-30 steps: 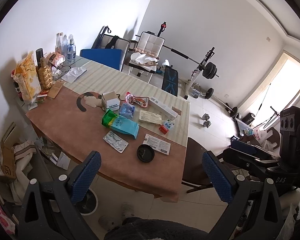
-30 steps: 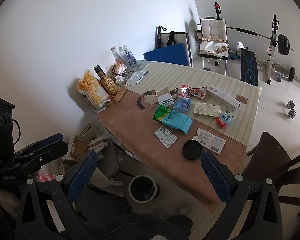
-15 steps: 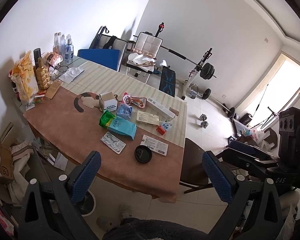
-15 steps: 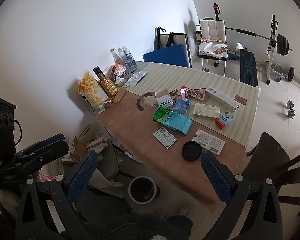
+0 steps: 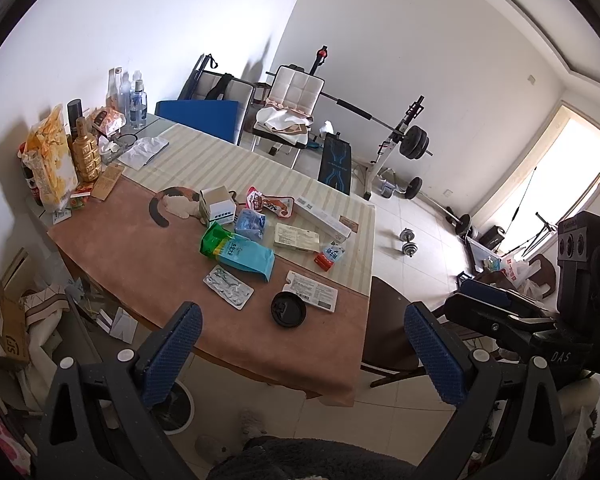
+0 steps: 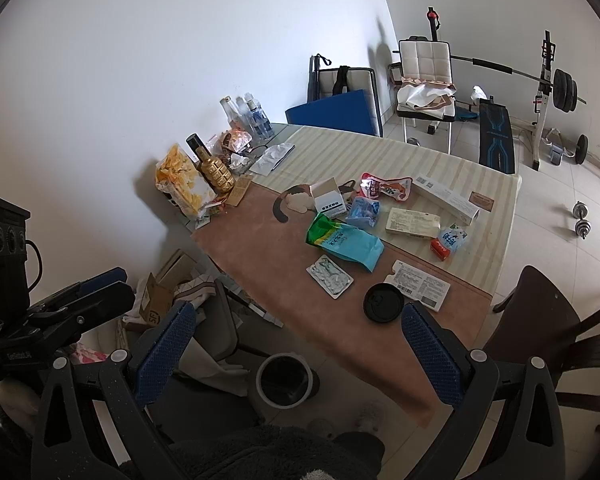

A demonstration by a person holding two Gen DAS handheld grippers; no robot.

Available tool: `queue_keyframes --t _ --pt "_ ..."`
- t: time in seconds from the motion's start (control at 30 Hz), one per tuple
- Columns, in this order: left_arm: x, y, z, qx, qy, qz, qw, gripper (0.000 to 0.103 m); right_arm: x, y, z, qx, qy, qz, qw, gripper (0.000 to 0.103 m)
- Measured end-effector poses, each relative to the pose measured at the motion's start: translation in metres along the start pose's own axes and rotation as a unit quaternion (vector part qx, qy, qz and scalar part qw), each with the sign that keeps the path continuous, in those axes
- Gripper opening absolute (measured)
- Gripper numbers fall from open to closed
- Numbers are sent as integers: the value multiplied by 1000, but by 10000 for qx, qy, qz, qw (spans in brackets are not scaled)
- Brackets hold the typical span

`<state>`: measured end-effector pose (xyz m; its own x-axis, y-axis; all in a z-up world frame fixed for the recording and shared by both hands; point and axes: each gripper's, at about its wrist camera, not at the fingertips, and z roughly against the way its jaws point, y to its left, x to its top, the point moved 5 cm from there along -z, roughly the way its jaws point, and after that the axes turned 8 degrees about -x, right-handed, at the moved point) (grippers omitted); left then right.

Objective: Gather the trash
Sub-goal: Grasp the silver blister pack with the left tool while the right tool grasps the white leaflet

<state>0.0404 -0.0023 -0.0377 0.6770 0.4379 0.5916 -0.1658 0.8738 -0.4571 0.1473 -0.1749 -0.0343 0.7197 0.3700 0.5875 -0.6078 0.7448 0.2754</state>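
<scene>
Both grippers, left gripper (image 5: pixel 300 344) and right gripper (image 6: pixel 296 344), jaws spread, empty, hover off table (image 6: pixel 260 256) littered with wrappers; black lid (image 6: pixel 383 303) nearest.

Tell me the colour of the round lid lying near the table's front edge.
Black. The round lid shows best in the right wrist view, beside a white printed leaflet.

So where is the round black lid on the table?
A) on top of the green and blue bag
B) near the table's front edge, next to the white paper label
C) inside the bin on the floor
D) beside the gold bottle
B: the round black lid lies flat on the brown cloth near the front edge, touching the white paper label, apart from the green and blue bag.
</scene>
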Motion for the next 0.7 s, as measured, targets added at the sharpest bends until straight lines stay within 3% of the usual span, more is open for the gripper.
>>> queue_keyframes --t 0.3,0.4,0.43,0.5,0.7 --pt "0 0 -1 86 -7 -30 10000 103 4 -2 0 -77 -39 -54 9999 103" --pt "3 12 -6 875 -50 -190 9960 103 10 -4 -3 -389 -23 -75 9992 103" --pt "5 20 -12 1310 -77 -284 9910 103 10 -7 -6 -516 -3 -91 9986 103" --pt "4 33 -22 1774 -66 -374 9834 103 10 -14 -19 -744 96 -111 9971 103" --pt "-7 89 -87 2787 116 -88 9603 103 4 -52 -99 -1386 696 -57 9879 103"
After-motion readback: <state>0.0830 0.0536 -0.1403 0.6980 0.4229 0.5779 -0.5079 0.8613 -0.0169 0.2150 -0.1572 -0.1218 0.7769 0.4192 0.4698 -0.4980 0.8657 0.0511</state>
